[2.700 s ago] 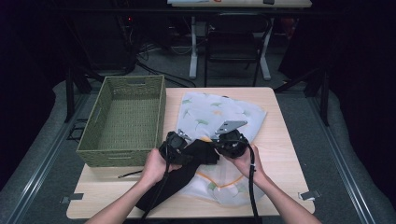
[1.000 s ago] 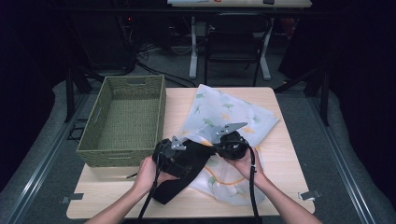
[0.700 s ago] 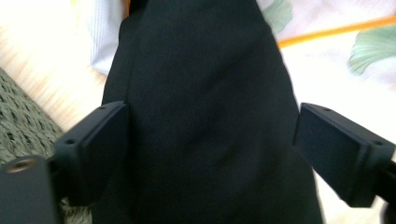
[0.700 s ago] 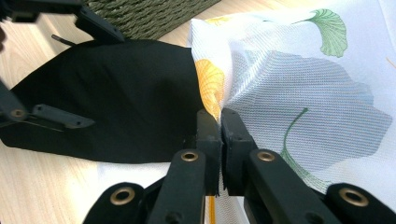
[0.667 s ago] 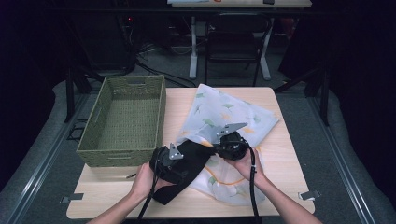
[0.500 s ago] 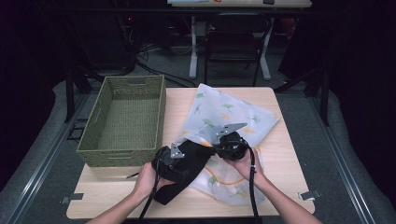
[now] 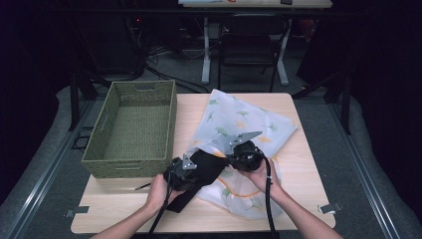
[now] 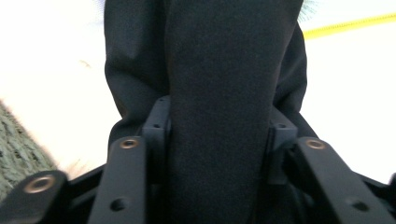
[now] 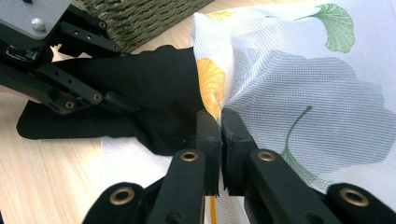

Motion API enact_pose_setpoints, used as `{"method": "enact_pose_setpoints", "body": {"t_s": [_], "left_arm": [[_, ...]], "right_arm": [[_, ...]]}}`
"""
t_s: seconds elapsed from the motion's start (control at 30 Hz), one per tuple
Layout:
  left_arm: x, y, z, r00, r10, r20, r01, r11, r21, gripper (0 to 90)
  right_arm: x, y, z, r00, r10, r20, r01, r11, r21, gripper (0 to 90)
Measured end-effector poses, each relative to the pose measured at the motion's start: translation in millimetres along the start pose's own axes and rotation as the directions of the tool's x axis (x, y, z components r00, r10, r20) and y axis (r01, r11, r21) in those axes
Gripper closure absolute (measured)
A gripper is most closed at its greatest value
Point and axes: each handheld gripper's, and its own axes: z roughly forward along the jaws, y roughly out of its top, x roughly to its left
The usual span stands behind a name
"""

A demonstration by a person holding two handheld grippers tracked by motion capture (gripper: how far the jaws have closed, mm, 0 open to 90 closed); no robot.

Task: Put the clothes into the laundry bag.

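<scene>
1. Left black two-jaw gripper (image 7: 183, 172): in its own view we see its jaws clamped on a thick fold of the black, matte, soft cloth (image 8: 219, 84), which fills the gap between them. In the high view it sits at the near edge of the table, just in front of the basket.
2. Right black two-jaw gripper (image 9: 219, 140): jaws pressed together on a thin edge of the sheer white fabric printed with green and yellow ginkgo leaves (image 9: 299, 79), pinched where the edge stands up beside the black cloth.
3. Black cloth (image 7: 201, 172): lies partly under the raised edge of the printed fabric, one end trailing toward the near table edge. We judge it light, limp and a little grippy; a bunched fold is the surest hold.
4. Printed fabric (image 7: 239, 122): spread over the middle of the table. We judge it very light, slippery and liable to snag; best taken at a hem or corner.
5. Light wooden table (image 7: 293, 144): bears all items.
6. Olive-green woven rectangular basket (image 7: 171, 119): stands at the table's left side, just beside the fabric; we see nothing in it.
</scene>
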Motion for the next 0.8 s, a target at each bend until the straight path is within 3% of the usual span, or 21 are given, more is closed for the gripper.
{"method": "enact_pose_setpoints", "body": {"t_s": [0.03, 0.13, 0.27, 0.5, 0.63, 0.73, 0.8], "left_arm": [[-1.0, 0.0, 0.0, 0.9998, 0.017, -0.002, -0.017, 0.9998, -0.004, 65.2], [-1.4, 0.1, -1.0, 0.9999, 0.017, 0.001, -0.017, 0.9997, -0.016, 74.4], [0.2, 0.3, -3.2, 0.9998, 0.001, 0.019, 0.0, 0.9993, -0.038, 79.7], [1.3, 14.9, -5.2, 0.9974, -0.044, 0.058, 0.049, 0.9947, -0.09, 80.9], [-3.0, 26.5, -2.2, 0.9973, -0.044, 0.06, 0.05, 0.9922, -0.114, 81.1], [-2.5, 35.9, 0.7, 0.996, -0.06, 0.066, 0.069, 0.9878, -0.139, 81.2], [-1.4, 41.6, 3.7, 0.9944, -0.087, 0.06, 0.096, 0.9811, -0.169, 81.2]], "right_arm": [[0.2, 0.0, 0.2, 1.0, 0.001, 0.0, -0.001, 1.0, 0.001, 87.6], [0.3, -0.1, 0.2, 1.0, 0.004, 0.0, -0.004, 1.0, 0.001, 87.6], [0.1, 0.0, -0.8, 1.0, 0.003, 0.003, -0.002, 1.0, -0.004, 87.6], [1.0, 3.4, -4.9, 0.9999, 0.011, -0.013, -0.012, 0.999, -0.034, 87.8], [4.1, 6.5, -8.0, 0.9998, 0.009, -0.017, -0.01, 0.998, -0.054, 87.8], [5.2, 8.1, -9.9, 0.9998, 0.007, -0.02, -0.008, 0.998, -0.069, 87.8], [5.0, 8.7, -11.5, 0.9997, 0.011, -0.022, -0.013, 0.997, -0.077, 87.8]]}}
